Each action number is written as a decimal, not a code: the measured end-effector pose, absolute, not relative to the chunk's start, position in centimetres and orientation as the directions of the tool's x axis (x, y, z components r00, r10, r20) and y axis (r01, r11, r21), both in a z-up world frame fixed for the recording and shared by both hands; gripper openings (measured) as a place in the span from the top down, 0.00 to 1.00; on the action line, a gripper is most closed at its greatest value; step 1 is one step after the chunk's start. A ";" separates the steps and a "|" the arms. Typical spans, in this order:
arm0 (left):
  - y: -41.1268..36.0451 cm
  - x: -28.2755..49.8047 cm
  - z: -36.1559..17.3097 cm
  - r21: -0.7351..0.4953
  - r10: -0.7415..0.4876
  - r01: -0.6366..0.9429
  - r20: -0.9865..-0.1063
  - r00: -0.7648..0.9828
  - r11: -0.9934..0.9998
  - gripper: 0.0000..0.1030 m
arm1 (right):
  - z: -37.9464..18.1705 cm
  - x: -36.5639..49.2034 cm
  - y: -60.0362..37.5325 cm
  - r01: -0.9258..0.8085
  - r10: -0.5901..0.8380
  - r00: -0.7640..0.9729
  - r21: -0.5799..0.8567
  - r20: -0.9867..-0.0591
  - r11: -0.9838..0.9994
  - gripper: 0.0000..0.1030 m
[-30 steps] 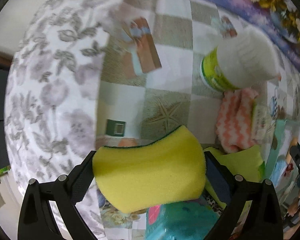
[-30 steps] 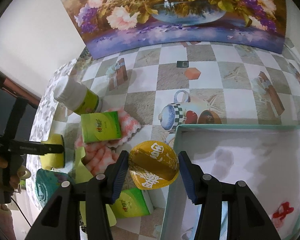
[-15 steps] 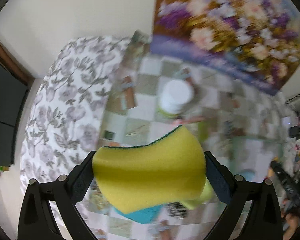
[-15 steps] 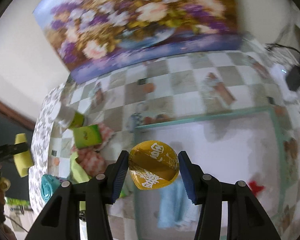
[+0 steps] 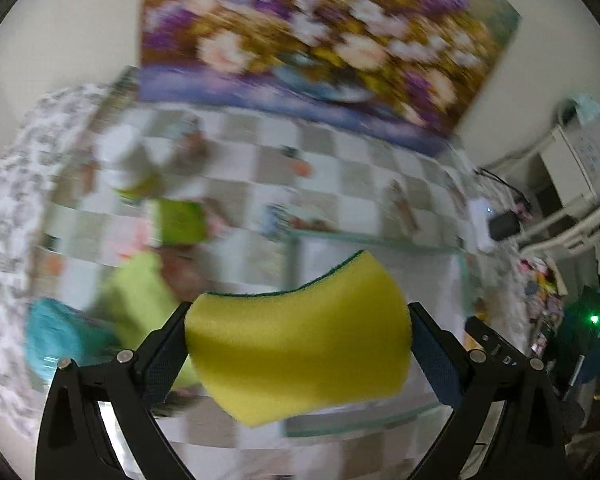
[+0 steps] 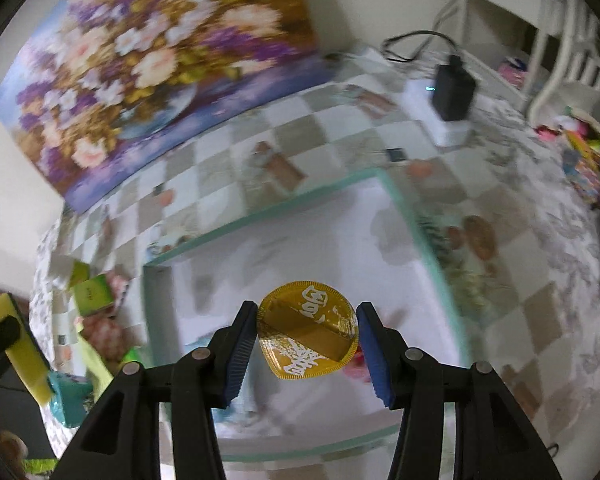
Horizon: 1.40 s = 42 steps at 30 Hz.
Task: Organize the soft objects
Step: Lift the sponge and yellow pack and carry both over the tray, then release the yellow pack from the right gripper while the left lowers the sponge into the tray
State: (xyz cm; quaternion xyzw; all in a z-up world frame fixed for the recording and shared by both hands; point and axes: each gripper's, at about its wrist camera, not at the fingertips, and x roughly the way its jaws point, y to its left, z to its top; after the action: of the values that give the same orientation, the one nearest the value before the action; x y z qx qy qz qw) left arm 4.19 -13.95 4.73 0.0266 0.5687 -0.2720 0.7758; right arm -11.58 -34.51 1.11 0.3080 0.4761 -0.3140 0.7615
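While both views are blurred by motion, the main relations can be read. The left gripper (image 5: pixel 298 344) has its fingers (image 5: pixel 166 354) clenched on a yellow foam sponge with a dark green scouring layer (image 5: pixel 300 344), which is squeezed into a bowed shape; its long axis runs across from finger to finger, the green layer on the far edge. Beyond and below the sponge lies a shallow white tray with a pale green rim (image 5: pixel 376 240) on the bench covered in a checked, picture-printed cloth (image 5: pixel 332 160). To the left of the fingers sit a green packet (image 5: pixel 180 220), a lime-yellow cloth (image 5: pixel 136 300) and a teal bundle (image 5: pixel 64 336), all too blurred to detail.

The right gripper (image 6: pixel 307 338) grips a round gold foil-wrapped disc with white lettering (image 6: pixel 307 334) by its two opposite edges, its flat face turned toward the camera. Directly beyond the fingers (image 6: pixel 240 348) is the tray (image 6: pixel 260 212). A floral painting (image 6: pixel 156 64) leans against the wall behind the bench, and a black adapter on a white block (image 6: pixel 452 96) stands far right of the fingers. The sponge (image 6: pixel 16 348) appears far left.
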 end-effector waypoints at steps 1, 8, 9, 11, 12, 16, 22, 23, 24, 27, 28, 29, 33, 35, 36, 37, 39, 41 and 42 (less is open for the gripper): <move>-14.9 3.8 4.2 -0.270 -0.394 0.461 -0.898 0.195 0.845 0.02 | 1.0 -11.9 -34.9 0.779 -0.191 0.343 0.165 -0.920 0.605 0.48; -20.3 2.8 -0.9 -0.315 -0.397 0.466 -0.914 0.086 0.826 0.02 | -0.1 -13.4 -37.5 0.808 -0.203 0.316 0.151 -0.927 0.570 0.48; -20.7 3.0 -1.5 -0.333 -0.404 0.454 -0.912 0.068 0.827 0.02 | -0.3 -13.5 -37.7 0.809 -0.202 0.315 0.151 -0.927 0.568 0.48; -21.3 3.5 -2.7 -0.367 -0.423 0.434 -0.906 0.036 0.823 0.02 | -0.8 -13.3 -38.2 0.810 -0.201 0.311 0.148 -0.929 0.567 0.48; -21.7 3.7 -3.3 -0.372 -0.422 0.427 -0.906 0.025 0.824 0.02 | -1.1 -13.2 -38.5 0.809 -0.196 0.308 0.148 -0.931 0.569 0.48; -22.5 4.0 -4.7 -0.389 -0.425 0.408 -0.905 -0.004 0.826 0.02 | -2.0 -12.7 -39.0 0.809 -0.177 0.302 0.154 -0.937 0.567 0.48; -23.3 4.4 -5.3 -0.420 -0.449 0.391 -0.893 -0.017 0.819 0.02 | -2.8 -11.8 -39.1 0.800 -0.166 0.292 0.145 -0.942 0.583 0.47; -23.3 4.5 -5.3 -0.421 -0.450 0.389 -0.893 -0.016 0.819 0.02 | -2.9 -11.8 -39.2 0.800 -0.165 0.292 0.146 -0.942 0.581 0.47; -23.3 4.5 -5.3 -0.424 -0.453 0.386 -0.891 -0.016 0.820 0.02 | -3.0 -11.7 -39.2 0.803 -0.163 0.289 0.146 -0.943 0.578 0.44; -23.1 4.7 -5.4 -0.433 -0.459 0.372 -0.888 -0.019 0.821 0.02 | -3.2 -11.8 -39.4 0.810 -0.165 0.279 0.140 -0.946 0.570 0.31; -23.0 4.8 -5.4 -0.435 -0.461 0.369 -0.887 -0.020 0.821 0.02 | -3.2 -11.7 -39.4 0.809 -0.165 0.277 0.137 -0.947 0.571 0.30; -22.9 4.8 -5.3 -0.436 -0.462 0.367 -0.887 -0.019 0.822 0.02 | -3.2 -11.7 -39.4 0.809 -0.166 0.274 0.134 -0.947 0.573 0.30; -22.8 4.9 -5.0 -0.446 -0.474 0.355 -0.880 -0.009 0.821 0.02 | -3.1 -11.4 -39.2 0.803 -0.168 0.266 0.122 -0.949 0.583 0.24; -22.7 5.0 -5.2 -0.463 -0.486 0.337 -0.874 -0.017 0.820 0.02 | -3.0 -11.3 -39.0 0.791 -0.150 0.278 0.137 -0.949 0.596 0.23; -22.6 5.1 -5.4 -0.472 -0.491 0.323 -0.871 -0.023 0.820 0.02 | -3.0 -11.1 -38.7 0.781 -0.137 0.288 0.149 -0.948 0.607 0.21; -22.5 5.2 -5.5 -0.476 -0.493 0.312 -0.870 -0.026 0.822 0.02 | -2.9 -10.9 -38.5 0.768 -0.122 0.303 0.167 -0.945 0.618 0.21; -22.3 5.4 -5.7 -0.485 -0.498 0.290 -0.867 -0.032 0.825 0.02 | -2.8 -10.4 -37.9 0.742 -0.081 0.343 0.217 -0.936 0.634 0.21; -22.0 5.6 -5.9 -0.506 -0.514 0.258 -0.857 -0.040 0.823 0.02 | -2.6 -10.0 -37.5 0.717 -0.044 0.376 0.261 -0.925 0.646 0.21; -21.9 5.7 -6.0 -0.515 -0.521 0.244 -0.852 -0.044 0.821 0.02 | -2.6 -9.7 -37.2 0.697 -0.019 0.398 0.289 -0.917 0.657 0.21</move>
State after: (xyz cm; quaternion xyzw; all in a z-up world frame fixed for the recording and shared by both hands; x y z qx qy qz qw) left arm 5.72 -21.88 -5.97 -0.1041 0.6659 -0.2801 0.6836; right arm -9.69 -37.17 -2.57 0.3416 0.4962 -0.2343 0.7630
